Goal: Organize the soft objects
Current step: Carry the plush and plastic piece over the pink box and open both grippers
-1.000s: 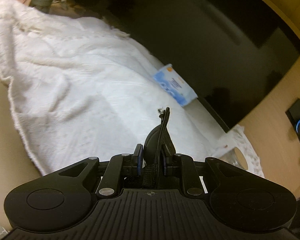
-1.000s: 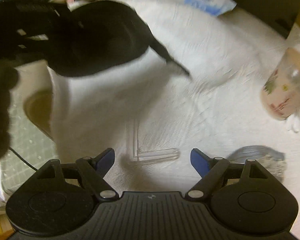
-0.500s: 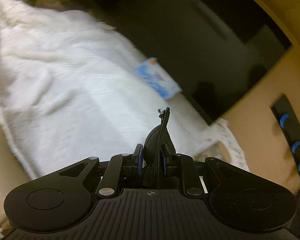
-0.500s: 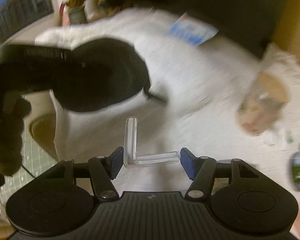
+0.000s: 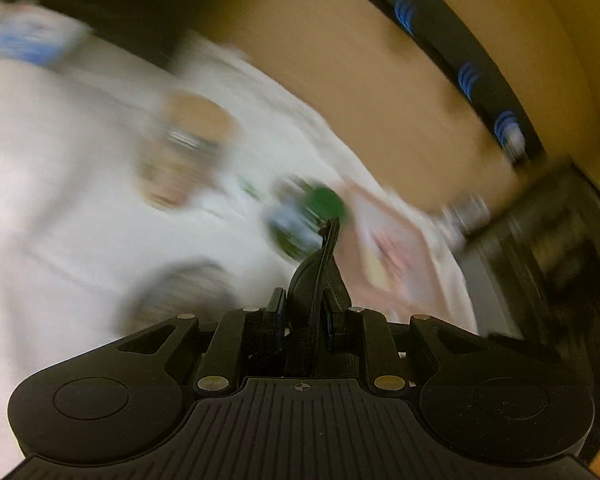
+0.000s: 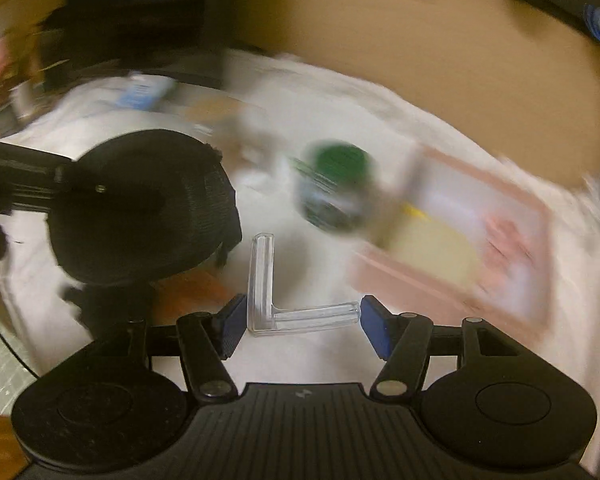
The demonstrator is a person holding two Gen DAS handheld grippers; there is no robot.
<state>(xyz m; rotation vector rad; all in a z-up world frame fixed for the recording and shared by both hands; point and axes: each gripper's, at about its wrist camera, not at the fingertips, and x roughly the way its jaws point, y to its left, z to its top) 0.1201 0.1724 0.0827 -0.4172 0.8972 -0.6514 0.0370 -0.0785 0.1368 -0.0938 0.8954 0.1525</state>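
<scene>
My left gripper (image 5: 305,322) is shut on a flat black soft pad (image 5: 318,276) that stands up between its fingers; the pad also shows in the right wrist view (image 6: 144,208), held above the white cloth (image 6: 332,364). My right gripper (image 6: 302,322) is shut on a clear L-shaped soft corner guard (image 6: 268,312), one leg spanning the blue pads (image 6: 374,330), the other pointing forward. A pink tray (image 6: 448,280) lies ahead to the right, holding a pale yellow piece and a pink piece; it also shows blurred in the left wrist view (image 5: 384,248).
A green-lidded jar (image 6: 336,184) lies on the cloth ahead. A cork-lidded glass jar (image 5: 184,148) and a blue-white tissue pack (image 6: 144,90) lie farther back. A grey bundle (image 5: 180,292) lies near the left gripper. A tan wall (image 6: 420,40) backs the cloth.
Both grippers have swung to the right, so the pink tray and green jar have come into view. The right gripper has closed in from wide open and holds the clear corner guard.
</scene>
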